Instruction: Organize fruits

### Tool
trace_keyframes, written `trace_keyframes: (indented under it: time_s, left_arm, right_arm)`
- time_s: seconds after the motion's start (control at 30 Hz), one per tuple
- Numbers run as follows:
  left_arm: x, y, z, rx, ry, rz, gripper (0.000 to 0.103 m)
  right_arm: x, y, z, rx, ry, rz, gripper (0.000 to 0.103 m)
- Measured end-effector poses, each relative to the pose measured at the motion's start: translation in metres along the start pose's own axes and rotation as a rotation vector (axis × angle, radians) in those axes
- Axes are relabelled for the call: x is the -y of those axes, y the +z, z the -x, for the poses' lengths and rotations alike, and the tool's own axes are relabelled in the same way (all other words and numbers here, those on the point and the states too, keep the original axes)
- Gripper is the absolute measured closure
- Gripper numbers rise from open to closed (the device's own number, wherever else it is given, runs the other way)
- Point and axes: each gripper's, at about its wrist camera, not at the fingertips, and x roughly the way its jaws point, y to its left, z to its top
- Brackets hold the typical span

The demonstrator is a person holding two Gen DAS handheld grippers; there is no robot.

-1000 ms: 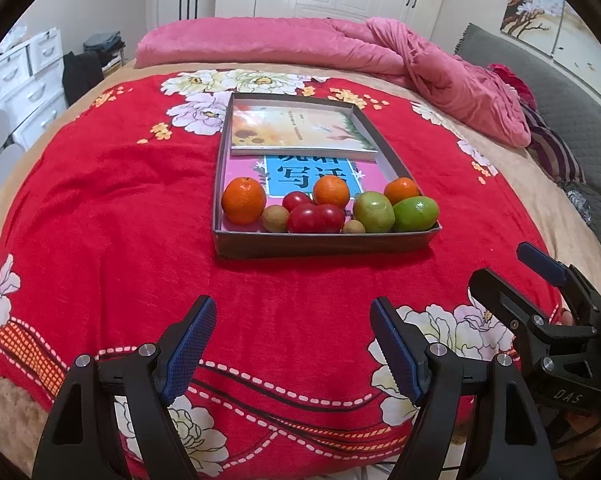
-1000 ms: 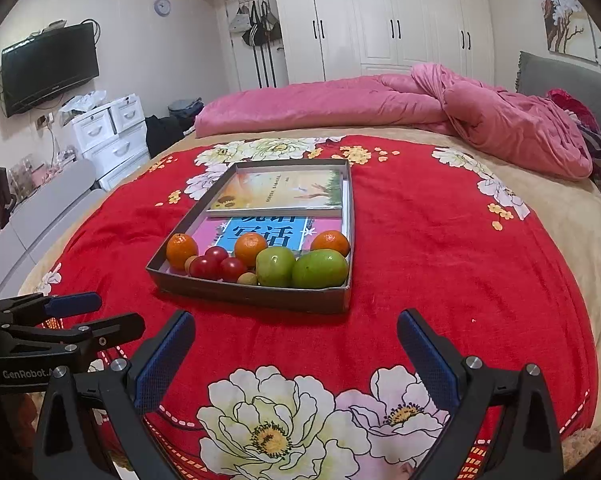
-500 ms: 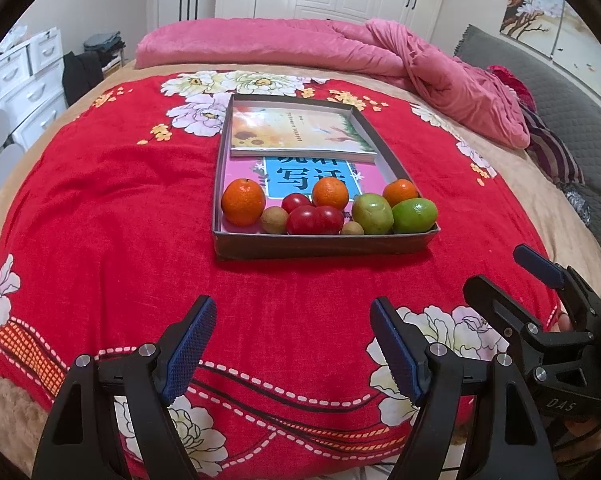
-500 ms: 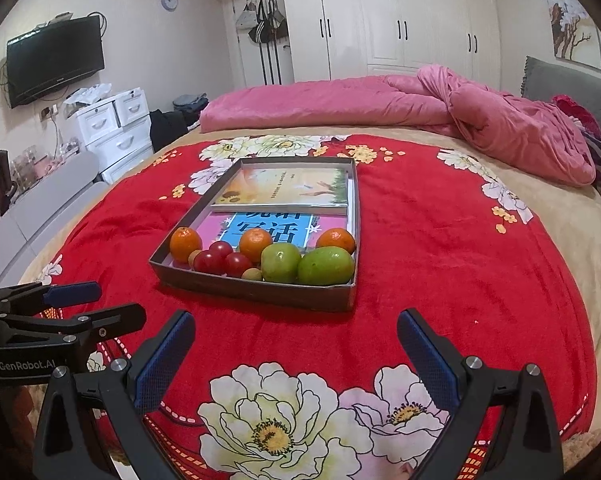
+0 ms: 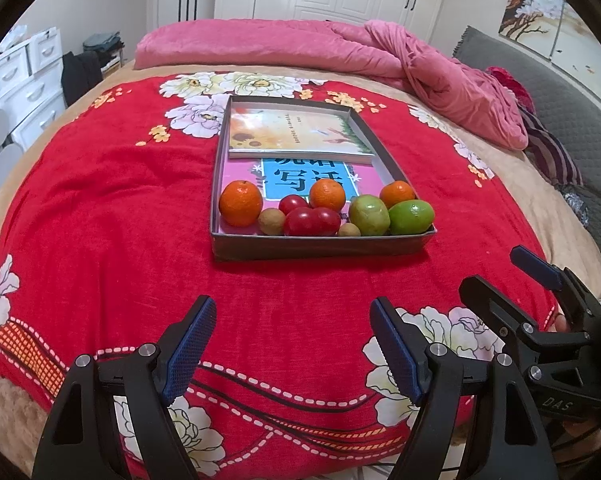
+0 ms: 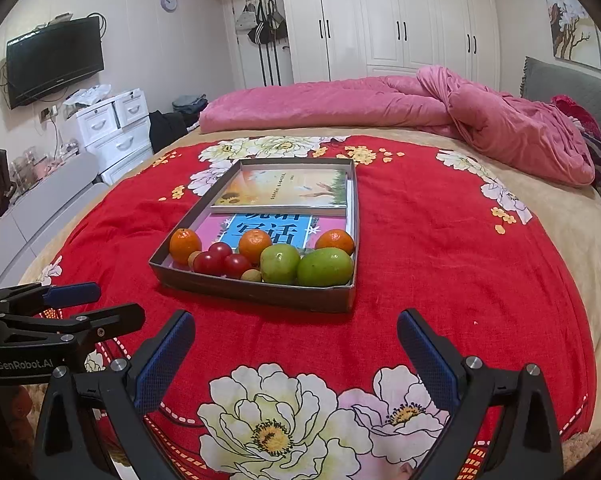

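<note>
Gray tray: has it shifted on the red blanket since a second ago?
No. The tray sits by the same white flowers on the blanket in both views.

A red blanket printed with white and yellow flowers covers the bed. The grey tray holds three orange tangerines, dark red tomatoes, two green fruits and a blue-and-pink book. The quilt is pink.

From the left wrist we look down along our fingers across the red bedspread toward the fruit tray, near ahead. The right wrist view sits further right, flatter; both share tray and pink duvet.
</note>
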Motion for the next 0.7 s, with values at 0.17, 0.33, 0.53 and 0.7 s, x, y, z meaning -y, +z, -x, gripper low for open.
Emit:
trace_keyframes:
  time_s: [0.17,0.33,0.53,0.7]
  left_arm:
    - [0.0009,0.0008,0.0014,0.002,0.0,-0.001,0.023]
    - [0.0013,0.0009,0.0022,0.002,0.001,-0.001,0.023]
    - [0.0014,0.0012,0.0025,0.0,0.0,-0.004,0.023]
    - [0.0021,0.0004,0.0031,0.0,0.003,-0.006,0.023]
  right_arm:
    - [0.0004,0.0001,0.0003,0.003,-0.002,0.001,0.001]
    - [0.0008,0.0001,0.0008,0.002,-0.002,0.0,0.001]
    - [0.0007,-0.0003,0.0002,0.002,-0.002,0.0,0.001]
    - [0.0006,-0.0004,-0.0002,-0.002,-0.003,0.001,0.001]
